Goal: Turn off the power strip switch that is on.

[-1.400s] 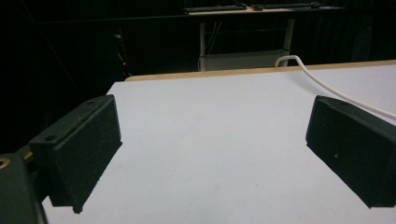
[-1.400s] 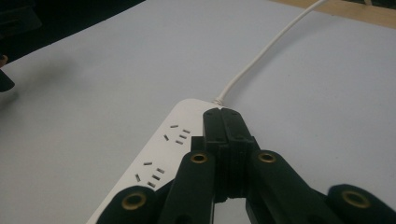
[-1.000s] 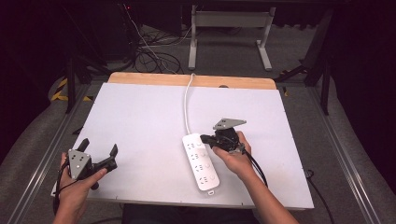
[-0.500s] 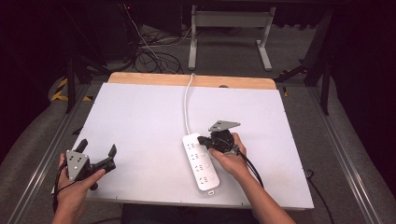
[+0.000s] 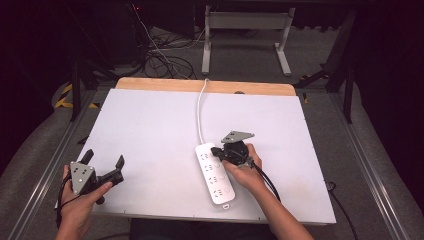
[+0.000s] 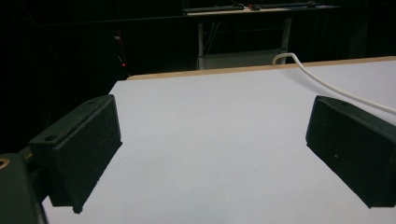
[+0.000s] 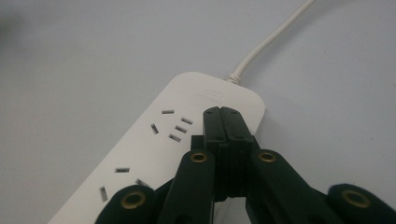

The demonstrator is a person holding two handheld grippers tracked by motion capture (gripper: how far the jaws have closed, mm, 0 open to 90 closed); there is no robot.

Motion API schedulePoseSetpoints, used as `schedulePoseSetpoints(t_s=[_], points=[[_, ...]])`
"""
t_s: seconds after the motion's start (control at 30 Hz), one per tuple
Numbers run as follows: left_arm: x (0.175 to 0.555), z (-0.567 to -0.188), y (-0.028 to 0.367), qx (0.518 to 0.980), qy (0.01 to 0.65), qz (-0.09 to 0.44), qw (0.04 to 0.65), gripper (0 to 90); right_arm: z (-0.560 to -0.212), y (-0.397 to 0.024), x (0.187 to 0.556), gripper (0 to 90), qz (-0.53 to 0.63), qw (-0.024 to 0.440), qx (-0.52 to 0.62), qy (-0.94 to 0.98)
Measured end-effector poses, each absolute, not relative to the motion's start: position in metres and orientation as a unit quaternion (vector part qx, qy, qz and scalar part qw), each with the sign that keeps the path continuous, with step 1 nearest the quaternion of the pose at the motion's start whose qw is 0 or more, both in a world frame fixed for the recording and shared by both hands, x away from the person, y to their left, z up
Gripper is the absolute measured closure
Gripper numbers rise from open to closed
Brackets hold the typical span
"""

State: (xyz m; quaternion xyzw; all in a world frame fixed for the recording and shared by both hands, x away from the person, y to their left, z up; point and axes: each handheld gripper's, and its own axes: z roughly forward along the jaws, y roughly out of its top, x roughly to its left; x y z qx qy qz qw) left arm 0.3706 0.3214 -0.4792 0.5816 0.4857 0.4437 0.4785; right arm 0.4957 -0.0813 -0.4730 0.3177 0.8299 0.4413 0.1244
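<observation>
Clearly, the two black jaws of the right gripper (image 7: 227, 112) are pressed together with nothing between them, and their tips are placed over the cable end of the white power strip (image 5: 215, 172), beside its first group of sockets; whether the tips touch it cannot be told. The power strip is laid flat on the white table (image 5: 150, 130), slightly right of the middle, and its white cable (image 5: 200, 107) is led toward the far wooden edge. Near the front left corner, the left gripper (image 5: 102, 164) is held with its jaws wide apart, and only bare table surface is seen between them.
</observation>
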Motion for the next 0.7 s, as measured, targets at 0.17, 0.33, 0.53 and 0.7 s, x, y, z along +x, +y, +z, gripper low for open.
schedulePoseSetpoints(t_s=[0.17,0.33,0.53,0.7], points=[[0.3706,-0.4798,0.3213,0.581,0.485,0.443,0.481,3.7,-0.4732,-0.0792,0.4930,90.0,0.438,0.137,0.319,0.829],[0.3710,-0.4795,0.3202,0.582,0.485,0.441,0.481,3.8,-0.4740,-0.0768,0.4908,90.0,0.435,0.155,0.317,0.829],[0.3705,-0.4800,0.3203,0.581,0.486,0.442,0.481,3.8,-0.4741,-0.0754,0.4896,90.0,0.431,0.163,0.317,0.829],[0.3694,-0.4798,0.3213,0.580,0.488,0.441,0.480,3.8,-0.4742,-0.0737,0.4878,90.0,0.427,0.172,0.315,0.830]])
